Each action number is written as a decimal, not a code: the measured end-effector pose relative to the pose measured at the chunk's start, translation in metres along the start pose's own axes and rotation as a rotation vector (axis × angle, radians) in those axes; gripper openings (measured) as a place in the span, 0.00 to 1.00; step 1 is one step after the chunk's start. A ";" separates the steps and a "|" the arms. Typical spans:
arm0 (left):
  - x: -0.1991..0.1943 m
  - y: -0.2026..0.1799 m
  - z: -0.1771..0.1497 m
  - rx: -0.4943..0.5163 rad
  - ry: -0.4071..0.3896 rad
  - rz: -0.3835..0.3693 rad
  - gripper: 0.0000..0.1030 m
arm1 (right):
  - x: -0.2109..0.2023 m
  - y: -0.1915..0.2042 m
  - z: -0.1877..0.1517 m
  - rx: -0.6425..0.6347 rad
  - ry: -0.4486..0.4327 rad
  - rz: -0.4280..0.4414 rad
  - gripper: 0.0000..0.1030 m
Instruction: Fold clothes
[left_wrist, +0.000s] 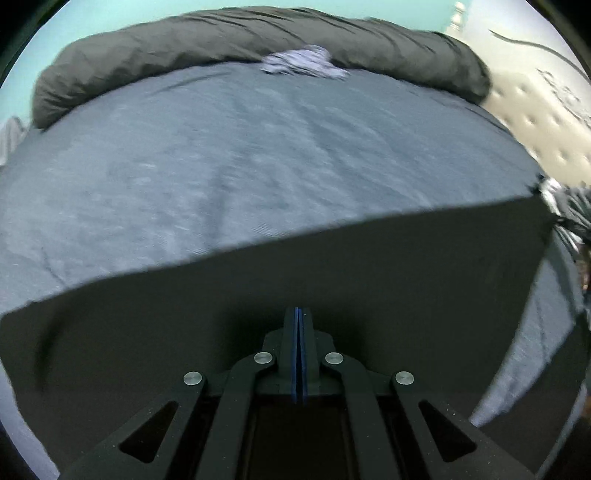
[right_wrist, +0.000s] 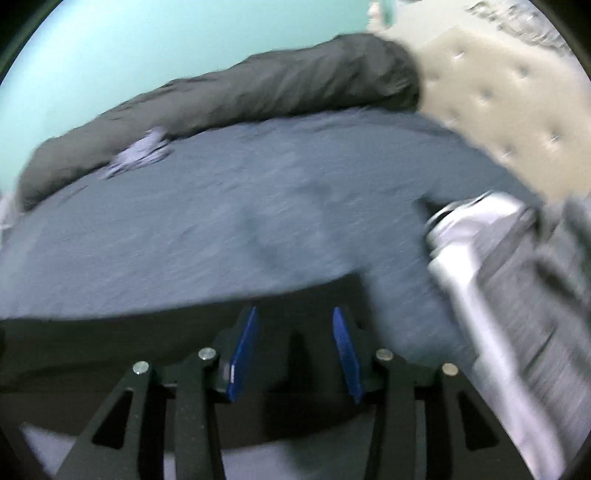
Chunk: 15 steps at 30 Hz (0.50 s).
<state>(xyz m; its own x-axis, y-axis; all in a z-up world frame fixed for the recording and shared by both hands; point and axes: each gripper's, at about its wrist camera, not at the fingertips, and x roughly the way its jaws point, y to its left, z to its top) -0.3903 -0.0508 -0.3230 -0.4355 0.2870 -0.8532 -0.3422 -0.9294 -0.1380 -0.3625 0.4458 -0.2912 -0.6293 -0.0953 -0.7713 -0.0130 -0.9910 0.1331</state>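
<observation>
Pinched flat, the left gripper (left_wrist: 300, 314) holds a dark garment (left_wrist: 221, 314) over the bed's (left_wrist: 240, 166) near edge; right gripper (right_wrist: 293, 314) spread above the same cloth.

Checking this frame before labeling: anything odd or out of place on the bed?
Mildly. A small crumpled light garment sits loose at the far side against the rolled dark duvet, unfolded. The left tool is shut over the dark garment; whether it pinches it is unclear. The right tool is open. Both views are motion-blurred.
</observation>
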 end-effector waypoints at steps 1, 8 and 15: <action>-0.001 -0.009 -0.002 0.011 0.006 -0.016 0.01 | -0.001 0.009 -0.008 -0.001 0.028 0.029 0.42; 0.009 -0.069 -0.001 0.097 0.035 -0.052 0.08 | -0.005 0.073 -0.048 -0.008 0.124 0.169 0.42; 0.023 -0.085 0.019 0.094 0.047 -0.076 0.20 | 0.023 0.105 -0.066 -0.080 0.200 0.098 0.39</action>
<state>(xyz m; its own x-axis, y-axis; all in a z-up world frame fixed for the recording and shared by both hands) -0.3872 0.0391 -0.3217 -0.3665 0.3427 -0.8650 -0.4500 -0.8790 -0.1576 -0.3275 0.3334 -0.3361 -0.4577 -0.1999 -0.8663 0.1068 -0.9797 0.1696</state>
